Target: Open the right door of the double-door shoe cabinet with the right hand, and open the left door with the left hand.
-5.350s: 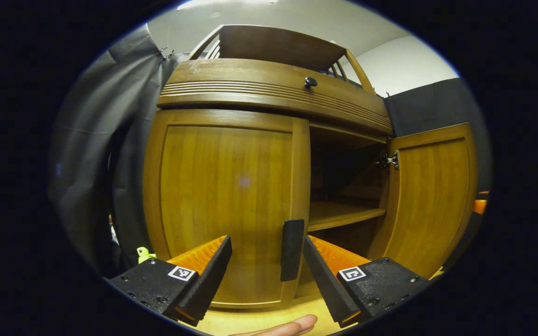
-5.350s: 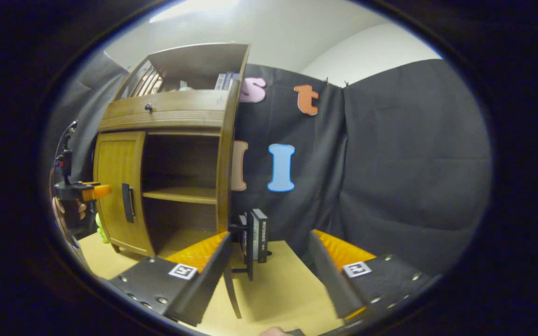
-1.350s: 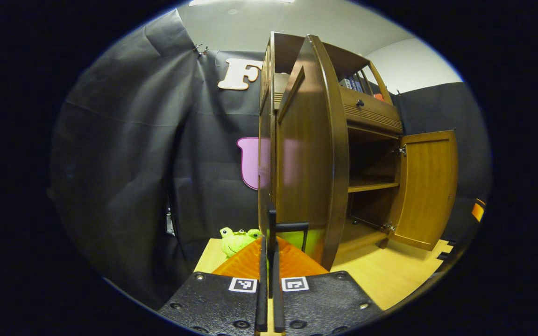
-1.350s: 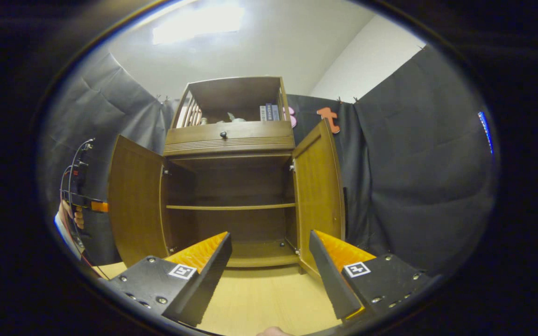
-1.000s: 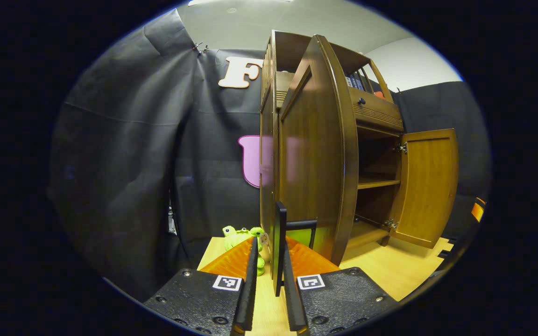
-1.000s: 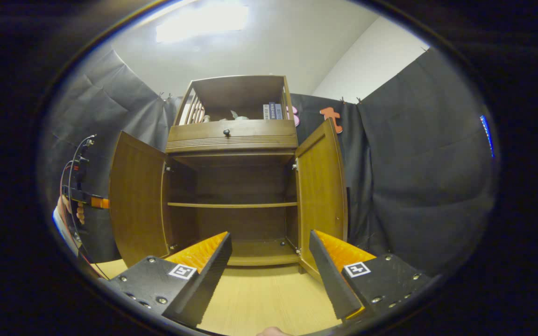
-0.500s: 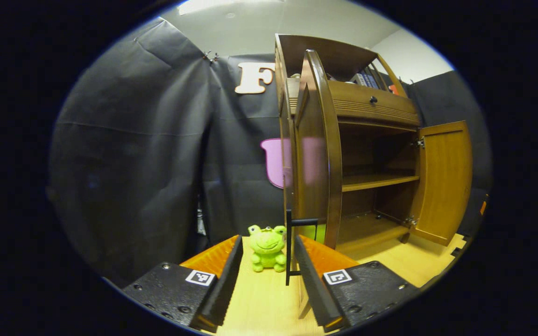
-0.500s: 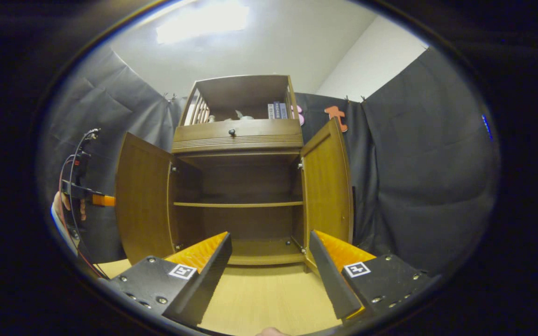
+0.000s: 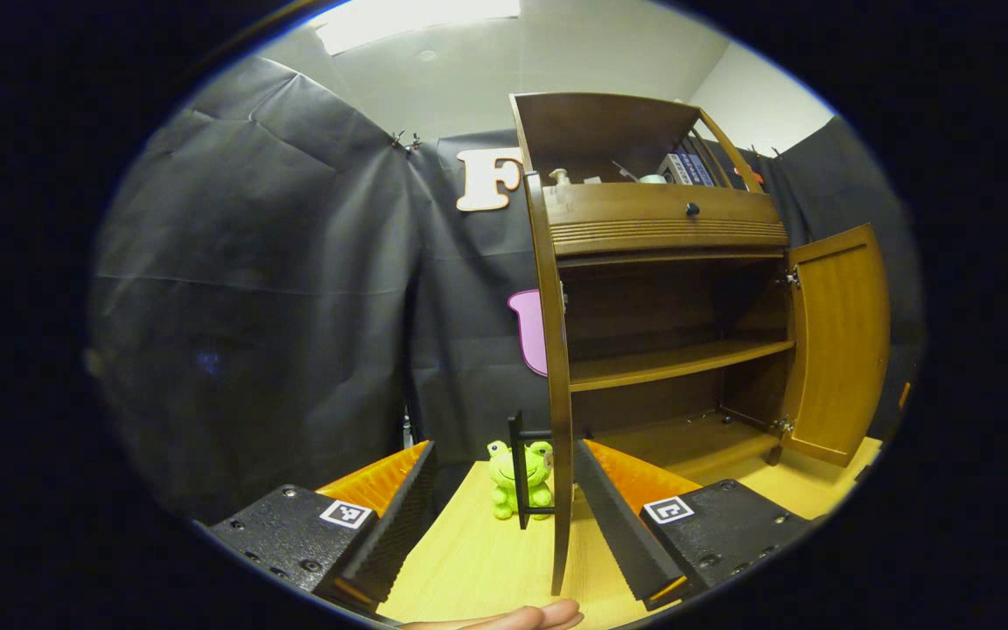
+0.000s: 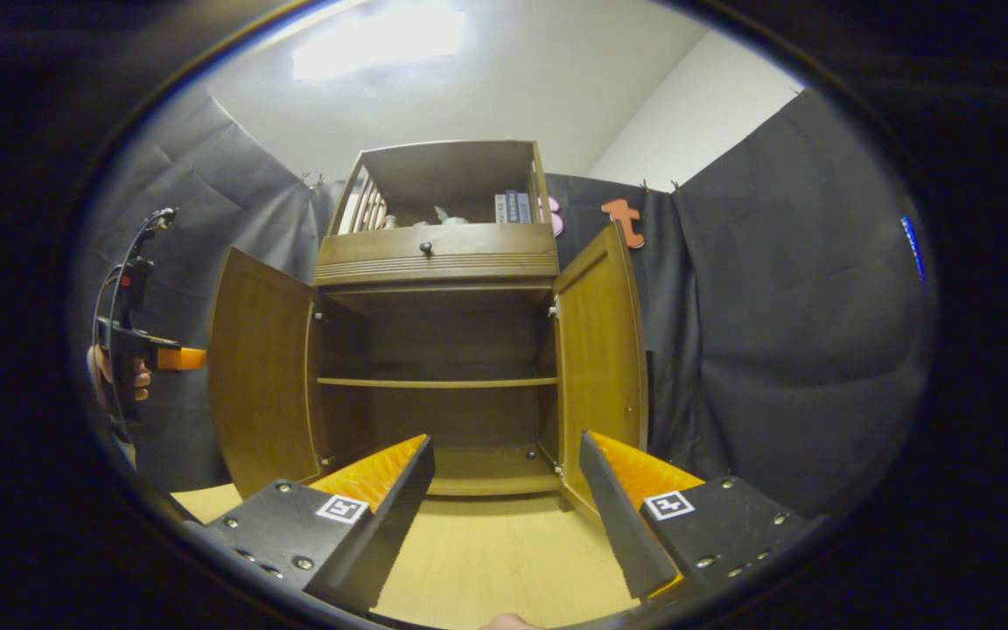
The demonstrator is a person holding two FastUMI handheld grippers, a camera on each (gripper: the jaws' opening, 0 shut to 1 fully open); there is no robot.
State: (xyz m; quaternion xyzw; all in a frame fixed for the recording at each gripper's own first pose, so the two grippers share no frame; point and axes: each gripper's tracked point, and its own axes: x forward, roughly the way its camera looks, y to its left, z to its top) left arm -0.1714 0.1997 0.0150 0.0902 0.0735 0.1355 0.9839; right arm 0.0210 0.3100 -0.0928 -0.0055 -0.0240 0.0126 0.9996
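Note:
The wooden shoe cabinet (image 10: 434,254) stands ahead in the right gripper view with both doors swung out: the left door (image 10: 259,376) and the right door (image 10: 600,350). My right gripper (image 10: 504,516) is open over the tabletop, well short of the cabinet. In the left gripper view the left door (image 9: 556,350) shows edge-on, its black handle (image 9: 517,468) on the outer face. My left gripper (image 9: 504,525) is open, its fingers standing wide on either side of the door's edge without touching it. The right door (image 9: 836,341) hangs open beyond. A hand holds the left gripper (image 10: 141,354) beside the left door.
A green frog toy (image 9: 521,477) sits on the light wooden tabletop (image 10: 486,560) just left of the cabinet. Inside are a bare shelf (image 10: 434,382) and floor. Above are a drawer with a dark knob (image 10: 423,248) and books (image 10: 508,207). Black cloth walls close in behind and beside.
My left gripper went from shut on the left door's handle to open and drew back a little. The left door stands fully open. My right gripper has barely moved.

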